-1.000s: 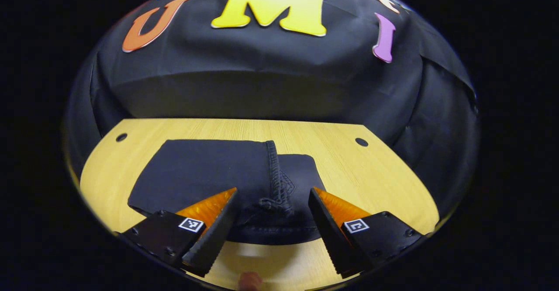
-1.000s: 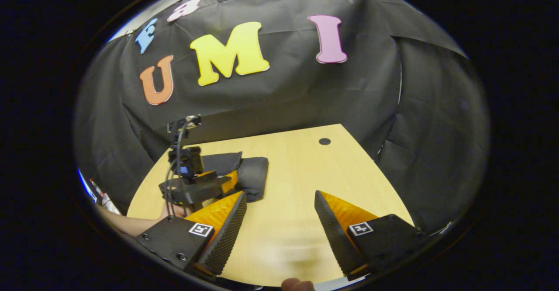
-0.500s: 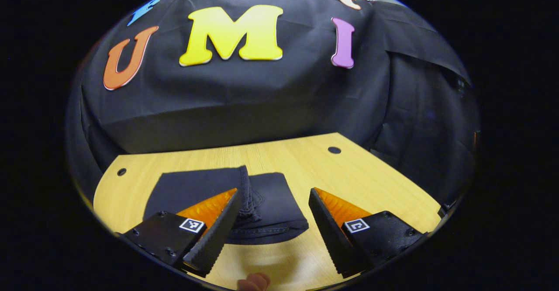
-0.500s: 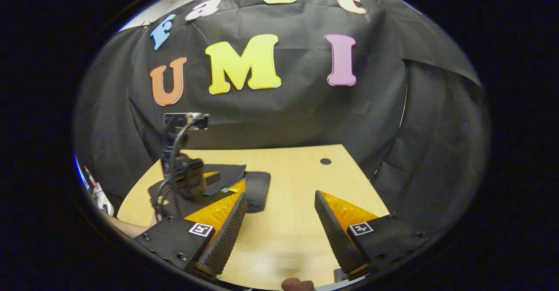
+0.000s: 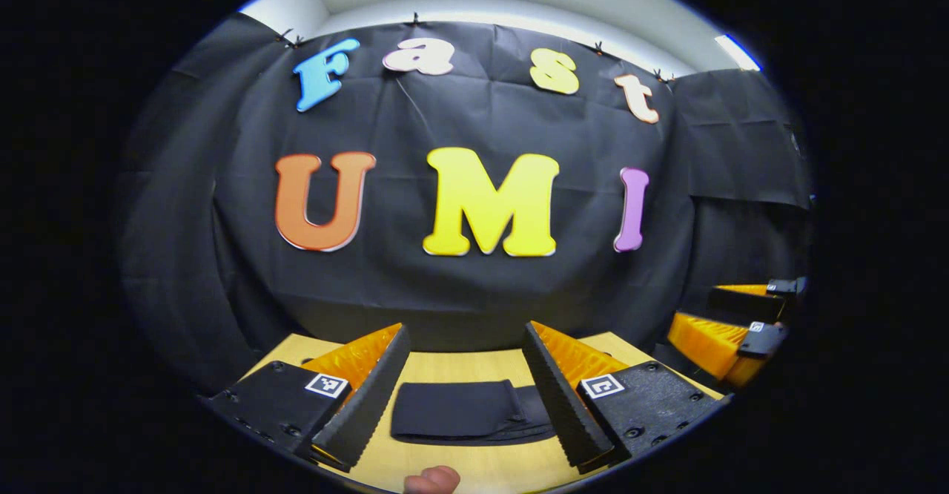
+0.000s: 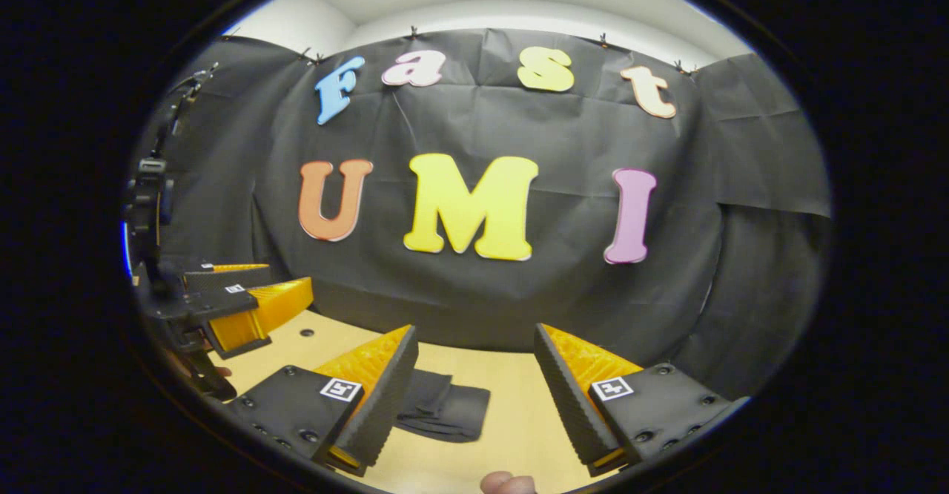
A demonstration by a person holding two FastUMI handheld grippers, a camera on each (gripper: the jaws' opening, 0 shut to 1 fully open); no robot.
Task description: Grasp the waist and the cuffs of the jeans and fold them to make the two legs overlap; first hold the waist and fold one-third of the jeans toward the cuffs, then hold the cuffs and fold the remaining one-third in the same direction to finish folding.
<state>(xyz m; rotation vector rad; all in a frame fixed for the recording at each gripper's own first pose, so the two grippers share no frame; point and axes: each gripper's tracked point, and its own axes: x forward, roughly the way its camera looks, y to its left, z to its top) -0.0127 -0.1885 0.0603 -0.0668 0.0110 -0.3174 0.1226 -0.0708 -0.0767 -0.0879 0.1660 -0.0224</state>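
Jeans (image 5: 463, 411) lie folded in a small dark stack on the wooden table (image 5: 474, 464). Left gripper (image 5: 463, 357) and right gripper (image 6: 474, 360) hang above, both wide apart, holding nothing.

You're looking at folded jeans (image 5: 460, 411): dark matt cloth, stitched seams showing. Table (image 5: 482, 466): pale wood-grain, smooth, slightly glossy. Left gripper (image 5: 465, 364) fingers (image 5: 367, 397): black ridged pads, orange ribbed plastic backs, matt black bases.
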